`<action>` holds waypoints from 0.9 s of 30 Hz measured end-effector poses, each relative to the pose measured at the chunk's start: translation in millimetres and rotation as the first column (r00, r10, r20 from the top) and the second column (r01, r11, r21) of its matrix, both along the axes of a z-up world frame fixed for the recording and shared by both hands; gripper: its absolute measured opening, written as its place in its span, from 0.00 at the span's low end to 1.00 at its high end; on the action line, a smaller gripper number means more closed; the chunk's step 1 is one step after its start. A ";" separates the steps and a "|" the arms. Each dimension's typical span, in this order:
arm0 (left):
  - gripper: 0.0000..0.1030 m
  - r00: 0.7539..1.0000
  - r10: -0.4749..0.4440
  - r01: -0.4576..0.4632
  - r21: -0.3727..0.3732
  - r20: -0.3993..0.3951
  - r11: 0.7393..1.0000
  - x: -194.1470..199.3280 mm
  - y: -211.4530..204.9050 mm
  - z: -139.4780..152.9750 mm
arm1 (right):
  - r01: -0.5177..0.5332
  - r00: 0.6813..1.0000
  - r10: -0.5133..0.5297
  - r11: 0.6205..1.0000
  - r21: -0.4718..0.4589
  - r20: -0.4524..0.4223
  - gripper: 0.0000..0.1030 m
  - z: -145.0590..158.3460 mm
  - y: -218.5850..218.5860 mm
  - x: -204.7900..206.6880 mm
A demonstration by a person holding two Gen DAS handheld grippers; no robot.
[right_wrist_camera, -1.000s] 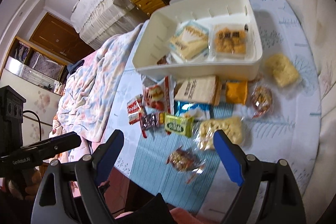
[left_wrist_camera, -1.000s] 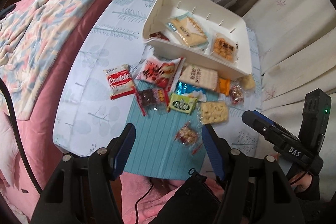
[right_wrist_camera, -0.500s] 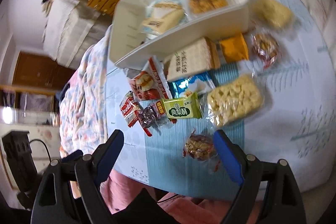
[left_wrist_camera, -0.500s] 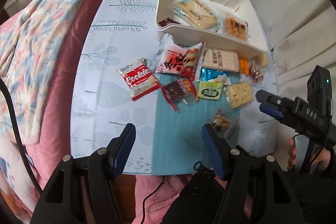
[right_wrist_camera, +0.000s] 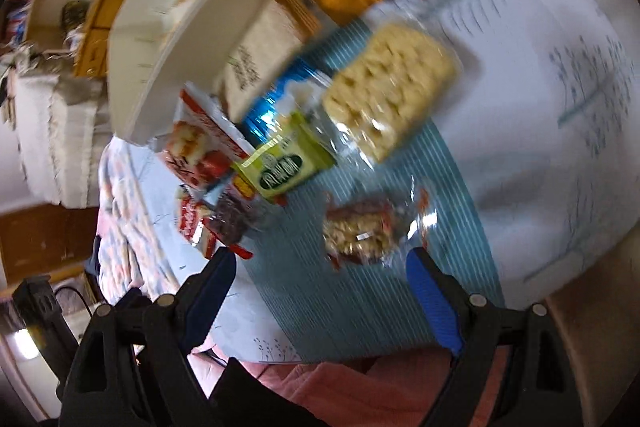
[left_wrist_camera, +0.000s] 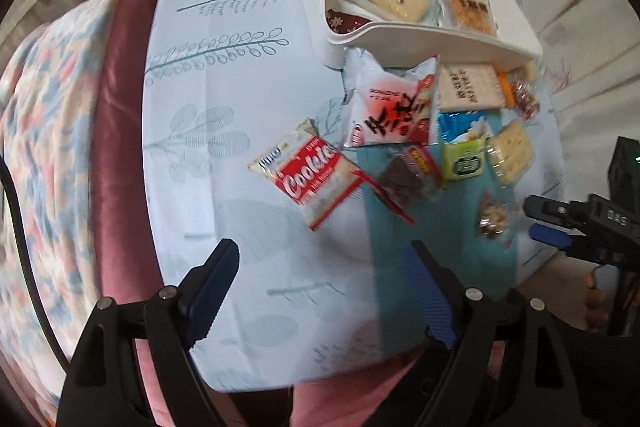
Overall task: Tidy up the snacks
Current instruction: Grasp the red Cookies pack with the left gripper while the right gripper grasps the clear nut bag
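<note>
The snacks are small sealed packets, scattered on the bench (left_wrist_camera: 224,131) in front of a white bin (left_wrist_camera: 420,39) that already has a few packets lying in it. By the look of them they are light, with slick crinkly film that could slide between the pads, and the biscuits inside would likely crack under a hard squeeze. The cookie packet (left_wrist_camera: 310,173) lies flat on the pale cloth at the near left of the heap; a pinch across its short width, at the body rather than the loose sealed ends, seems safest. The clear nut packet (right_wrist_camera: 360,231) sits alone on the striped teal mat (right_wrist_camera: 400,287); it looks lumpy and soft-walled, so taking the bulge in the middle should hold better than grabbing the twisted film tails. The left tool (left_wrist_camera: 320,287) is spreading its jaws wider and has nothing between them; it hangs above bare cloth, just short of the cookie packet. The right tool (right_wrist_camera: 320,287) stands wide apart and empty, its fingers either side of the mat, with the nut packet just ahead of the tips and not touching either pad.
</note>
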State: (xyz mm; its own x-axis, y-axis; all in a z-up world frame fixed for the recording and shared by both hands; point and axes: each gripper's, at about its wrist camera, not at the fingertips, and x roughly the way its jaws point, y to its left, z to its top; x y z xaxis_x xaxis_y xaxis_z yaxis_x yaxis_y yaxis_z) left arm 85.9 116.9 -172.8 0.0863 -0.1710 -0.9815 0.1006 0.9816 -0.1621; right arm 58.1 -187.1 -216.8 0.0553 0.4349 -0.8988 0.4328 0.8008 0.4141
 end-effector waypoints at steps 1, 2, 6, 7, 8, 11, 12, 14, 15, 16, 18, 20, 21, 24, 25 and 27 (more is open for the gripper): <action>0.81 1.000 -0.029 0.028 0.010 0.004 1.000 4.0 -0.4 -4.0 | 0.007 1.000 -0.007 1.000 -0.014 -0.013 0.85 -2.7 2.6 -2.8; 0.82 0.999 -0.052 0.052 0.018 0.006 0.998 7.8 -0.9 -8.2 | 0.011 1.000 -0.012 1.000 -0.027 -0.022 0.85 -4.6 4.0 -5.8; 0.82 0.992 -0.123 0.123 0.026 -0.003 0.992 24.0 -3.4 -30.2 | 0.016 0.999 -0.020 0.997 -0.080 -0.048 0.85 -12.1 14.4 -12.0; 0.82 0.990 -0.140 0.140 0.029 0.001 0.990 27.1 -5.3 -34.8 | 0.010 0.999 -0.015 0.995 -0.099 -0.048 0.85 -13.7 17.7 -12.5; 0.82 0.986 -0.169 0.169 0.033 0.010 0.985 31.2 -7.6 -40.6 | 0.004 0.999 -0.010 0.993 -0.114 -0.048 0.85 -15.4 19.4 -12.9; 0.82 0.975 -0.221 0.220 0.046 0.024 0.974 38.8 -12.2 -51.7 | -0.008 0.998 -0.002 0.987 -0.162 -0.057 0.85 -19.7 23.9 -13.4; 0.82 0.972 -0.234 0.233 0.049 0.024 0.971 42.1 -13.8 -56.4 | -0.011 0.998 0.000 0.985 -0.174 -0.062 0.83 -22.5 25.7 -14.1; 0.82 0.967 -0.255 0.254 0.059 0.017 0.965 46.5 -17.1 -64.8 | -0.023 0.997 0.009 0.980 -0.196 -0.074 0.77 -27.1 28.6 -14.7; 0.82 0.963 -0.268 0.267 0.061 0.012 0.962 48.8 -19.4 -69.6 | -0.030 0.997 0.014 0.977 -0.209 -0.078 0.75 -29.3 29.1 -14.3; 0.82 0.960 -0.279 0.278 0.063 0.011 0.958 50.7 -20.8 -73.4 | -0.033 0.997 0.016 0.974 -0.223 -0.078 0.74 -30.9 31.2 -14.3; 0.82 0.954 -0.299 0.297 0.069 0.015 0.952 54.3 -21.9 -78.6 | -0.040 0.997 0.022 0.966 -0.255 -0.072 0.72 -32.3 32.7 -14.1; 0.82 0.948 -0.317 0.315 0.074 0.019 0.946 56.3 -22.9 -82.2 | -0.045 0.997 0.027 0.959 -0.281 -0.068 0.71 -33.3 34.9 -14.2; 0.82 0.946 -0.325 0.323 0.073 0.017 0.944 57.9 -23.4 -84.4 | -0.044 0.997 0.026 0.957 -0.287 -0.066 0.71 -33.8 35.5 -14.1; 0.82 0.942 -0.335 0.334 0.063 -0.001 0.940 61.7 -25.6 -92.4 | -0.040 0.997 0.019 0.955 -0.294 -0.075 0.66 -37.8 35.8 -13.3; 0.82 0.941 -0.338 0.338 0.058 -0.005 0.940 63.0 -26.5 -94.3 | -0.042 0.997 0.020 0.956 -0.292 -0.079 0.64 -39.6 36.6 -12.7; 0.82 0.939 -0.344 0.345 0.055 -0.013 0.937 65.3 -27.2 -98.0 | -0.050 0.996 0.025 0.954 -0.297 -0.088 0.57 -42.4 41.8 -10.7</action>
